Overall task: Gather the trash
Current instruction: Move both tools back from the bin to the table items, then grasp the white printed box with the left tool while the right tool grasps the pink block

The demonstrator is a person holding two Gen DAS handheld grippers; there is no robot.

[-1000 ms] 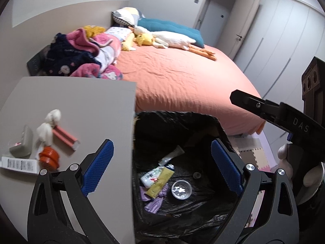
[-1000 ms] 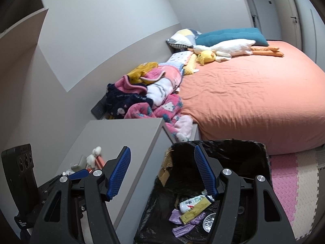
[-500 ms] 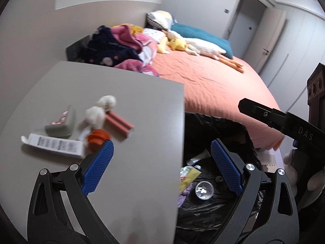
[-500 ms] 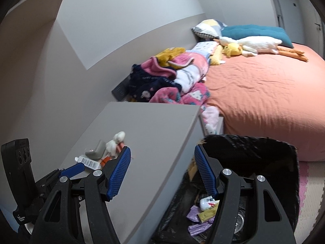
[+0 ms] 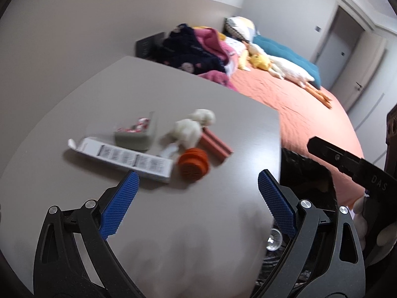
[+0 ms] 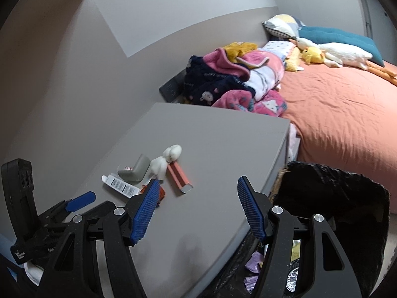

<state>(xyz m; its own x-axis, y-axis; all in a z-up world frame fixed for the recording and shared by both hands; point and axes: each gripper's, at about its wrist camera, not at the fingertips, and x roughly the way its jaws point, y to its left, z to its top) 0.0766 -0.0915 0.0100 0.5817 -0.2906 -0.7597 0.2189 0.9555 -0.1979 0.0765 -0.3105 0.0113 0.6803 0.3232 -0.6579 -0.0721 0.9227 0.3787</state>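
Trash lies on the grey tabletop (image 5: 173, 94): a white box (image 5: 121, 159), an orange round piece (image 5: 193, 165), a salmon-coloured box (image 5: 214, 144), white tissue wads (image 5: 188, 129) and a grey packet (image 5: 136, 134). My left gripper (image 5: 196, 198) is open and empty just short of the orange piece. My right gripper (image 6: 196, 211) is open and empty over the table's near right part. It shows the same pile: white box (image 6: 119, 185), salmon box (image 6: 180, 176), tissue (image 6: 163, 161). The black-lined bin (image 6: 335, 198) stands right of the table.
An orange bed (image 6: 347, 114) lies behind, with a heap of clothes (image 6: 235, 79), a plush duck (image 6: 330, 54) and pillows. The bin (image 5: 305, 173) holds several discarded wrappers (image 6: 253, 268). Wardrobe doors (image 5: 372, 74) line the far right.
Both grippers have swung left from above the bin to above the table. The trash pile now lies straight ahead of the left gripper. Both stayed open.
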